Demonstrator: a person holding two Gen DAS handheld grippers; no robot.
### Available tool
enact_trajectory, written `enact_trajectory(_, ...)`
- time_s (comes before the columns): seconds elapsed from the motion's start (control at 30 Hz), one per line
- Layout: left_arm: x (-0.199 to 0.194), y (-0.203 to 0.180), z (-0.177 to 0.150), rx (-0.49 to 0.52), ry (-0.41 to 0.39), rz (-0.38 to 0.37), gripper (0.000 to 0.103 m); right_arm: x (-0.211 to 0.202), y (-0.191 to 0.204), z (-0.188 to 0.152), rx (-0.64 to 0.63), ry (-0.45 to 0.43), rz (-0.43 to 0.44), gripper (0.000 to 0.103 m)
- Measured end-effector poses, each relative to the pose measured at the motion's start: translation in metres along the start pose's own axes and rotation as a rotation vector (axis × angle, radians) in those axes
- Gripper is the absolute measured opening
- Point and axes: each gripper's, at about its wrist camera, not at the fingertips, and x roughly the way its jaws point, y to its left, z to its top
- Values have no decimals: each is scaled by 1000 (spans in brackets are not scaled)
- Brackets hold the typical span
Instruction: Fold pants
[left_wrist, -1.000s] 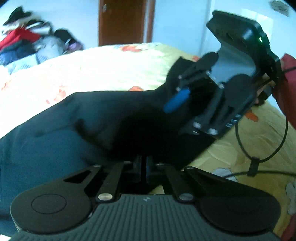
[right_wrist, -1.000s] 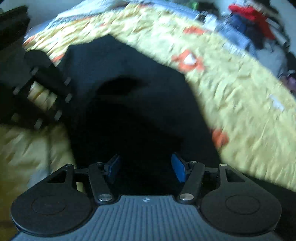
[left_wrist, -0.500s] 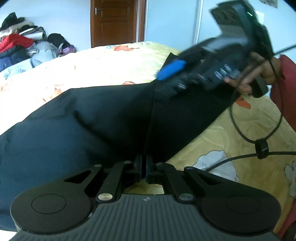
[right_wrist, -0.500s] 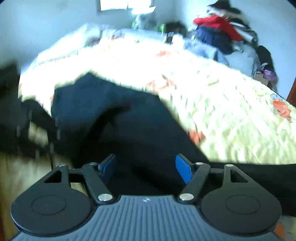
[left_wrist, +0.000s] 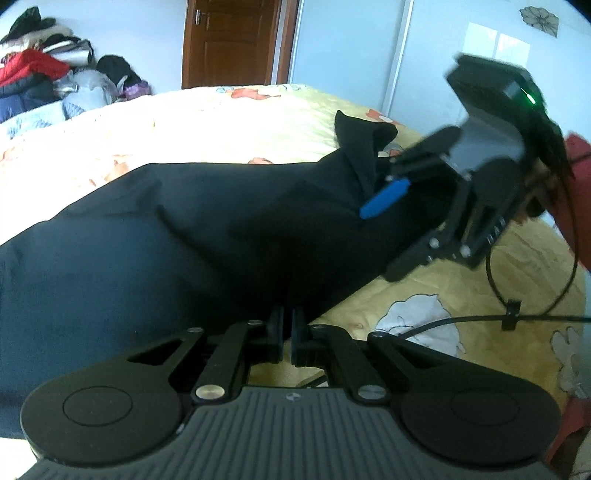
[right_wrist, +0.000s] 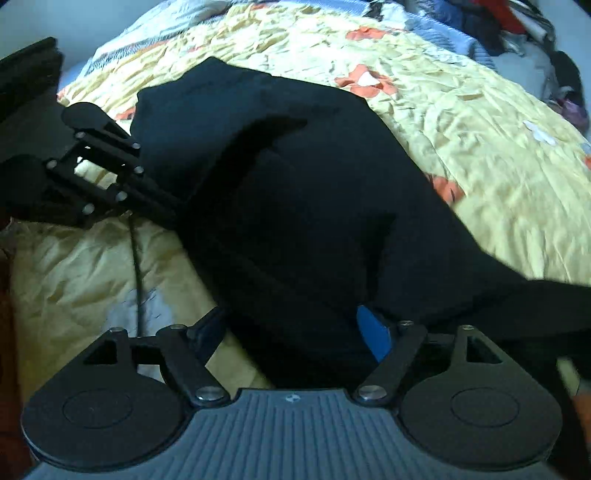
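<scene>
Clothes pile (left_wrist: 55, 85): lay heaped past the bed's far left edge in the left wrist view, red, blue and grey pieces mixed.
Door (left_wrist: 236, 40): brown wood, stood shut in the far wall beyond the bed.
Bed (left_wrist: 207, 125): carried a yellow cover with orange flower prints, creased across its far side.
Pants (left_wrist: 192, 236): dark, spread across the bed from the near left edge toward the right edge, one end bunched and raised near the right side.
Left hand-held gripper (left_wrist: 287, 334): jaws were closed together, pinching the near hem of the pants at the bed's near edge.
Right hand-held gripper (right_wrist: 295, 332): jaws stood wide apart and had just been opening; dark cloth lay between them, and the blue pad (right_wrist: 373, 332) was not pressing on it.
Right hand-held gripper, from the left wrist view (left_wrist: 413, 229): hung over the bunched end of the pants near the bed's right edge.
Cable (left_wrist: 509, 314): black, ran over the cover at the right edge.
Sleeve (left_wrist: 576, 206): red, showed behind the right hand-held gripper.
</scene>
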Motion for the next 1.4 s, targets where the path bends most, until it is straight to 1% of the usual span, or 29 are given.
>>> enact_trajectory(0.07, -5, -1, 4, -14, 5, -23, 1, -2, 9, -10, 14, -32, -12, 88)
enact_trajectory(0.13, -13, -5, 9, -22, -4, -68, 5, -2, 15, -17, 34, -75, -31, 91)
enact_trajectory(0.17, -16, -7, 12, -23, -8, -90, 11, -3, 18, -22, 47, -98, -43, 91)
enact_trajectory(0.27, -22, -15, 22, -24, -47, -131, 13, -12, 19, -35, 101, -176, -71, 91)
enact_trajectory(0.3, -22, -17, 27, -32, -58, -139, 19, -21, 17, -42, 142, -207, -78, 91)
enact_trajectory(0.33, -21, -19, 31, -43, -72, -143, 29, -32, 12, -49, 189, -244, -93, 92)
enact_trajectory(0.37, -18, -19, 36, -64, -95, -139, 36, -44, 7, -59, 237, -292, -129, 92)
enact_trajectory(0.4, -14, -19, 41, -94, -121, -124, 54, -58, 0, -71, 291, -337, -190, 92)
enact_trajectory(0.43, -10, -19, 44, -125, -143, -97, 69, -71, -8, -84, 349, -365, -268, 92)
enact_trajectory(0.47, -5, -19, 46, -151, -164, -64, 72, -84, -18, -98, 418, -387, -350, 92)
enact_trajectory(0.5, 1, -19, 48, -176, -187, -35, 73, -97, -32, -115, 508, -407, -424, 92)
enact_trajectory(0.53, 8, -18, 50, -203, -194, -24, 73, -109, -45, -132, 595, -417, -471, 92)
enact_trajectory(0.6, 22, -14, 53, -257, -175, -21, 73, -128, -73, -166, 762, -427, -510, 92)
enact_trajectory(0.63, 29, -13, 53, -286, -165, -14, 73, -136, -81, -181, 821, -438, -533, 92)
enact_trajectory(0.7, 42, -10, 50, -322, -154, 15, 73, -154, -90, -210, 914, -491, -639, 92)
enact_trajectory(0.77, 51, -9, 46, -338, -149, 54, 73, -168, -96, -235, 1018, -509, -719, 92)
enact_trajectory(0.8, 52, -8, 42, -342, -147, 68, 73, -171, -96, -246, 1082, -523, -719, 92)
enact_trajectory(0.83, 55, -7, 39, -343, -147, 74, 73, -175, -95, -257, 1148, -562, -681, 92)
enact_trajectory(0.9, 56, -8, 35, -323, -163, 89, 74, -181, -90, -279, 1250, -655, -553, 92)
enact_trajectory(0.93, 57, -11, 34, -304, -169, 99, 76, -184, -88, -288, 1287, -674, -507, 92)
enact_trajectory(0.97, 57, -14, 33, -285, -171, 107, 77, -186, -85, -291, 1313, -675, -492, 92)
enact_trajectory(1.03, 61, -21, 31, -244, -180, 118, 84, -186, -75, -294, 1361, -671, -453, 92)
enact_trajectory(1.1, 65, -28, 27, -197, -188, 135, 87, -180, -74, -299, 1403, -705, -358, 92)
enact_trajectory(1.13, 66, -32, 26, -177, -188, 146, 88, -176, -72, -299, 1417, -727, -326, 92)
enact_trajectory(1.17, 67, -34, 26, -162, -185, 151, 89, -171, -69, -298, 1427, -748, -314, 92)
enact_trajectory(1.23, 67, -35, 25, -153, -180, 147, 92, -167, -70, -299, 1419, -801, -333, 92)
enact_trajectory(1.3, 68, -34, 25, -157, -179, 137, 94, -165, -79, -297, 1417, -838, -369, 91)
enact_trajectory(1.33, 68, -32, 25, -162, -180, 130, 95, -162, -84, -294, 1405, -842, -397, 89)
enact_trajectory(1.4, 67, -31, 24, -169, -183, 121, 96, -159, -95, -290, 1382, -837, -457, 74)
